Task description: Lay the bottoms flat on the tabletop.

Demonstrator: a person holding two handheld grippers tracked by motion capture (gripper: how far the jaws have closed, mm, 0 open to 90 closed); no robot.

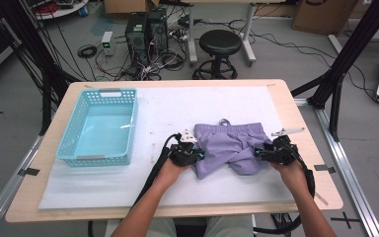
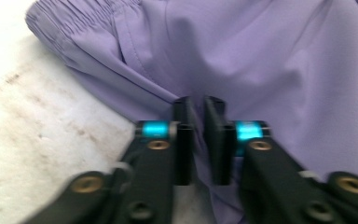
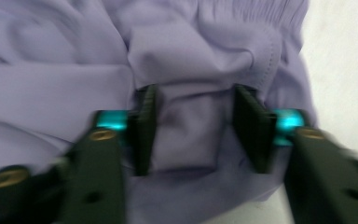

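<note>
At frame centre, our left gripper [image 2: 196,109] pinched the purple shorts' [image 1: 232,143] left edge; our right gripper [image 3: 193,112], jaws parted, straddled a fold opposite.

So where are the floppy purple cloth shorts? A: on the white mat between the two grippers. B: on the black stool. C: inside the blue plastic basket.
A: the purple cloth shorts lie on the white mat, between the left gripper and right gripper.

One pair purple shorts [image 1: 232,146] on table. One blue basket [image 1: 100,127] at left. Two grippers: left gripper [image 1: 197,155], right gripper [image 1: 260,152]. One white mat [image 1: 177,108]. One black stool [image 1: 220,43] behind table. Two computer towers [image 1: 146,27] on floor.
</note>
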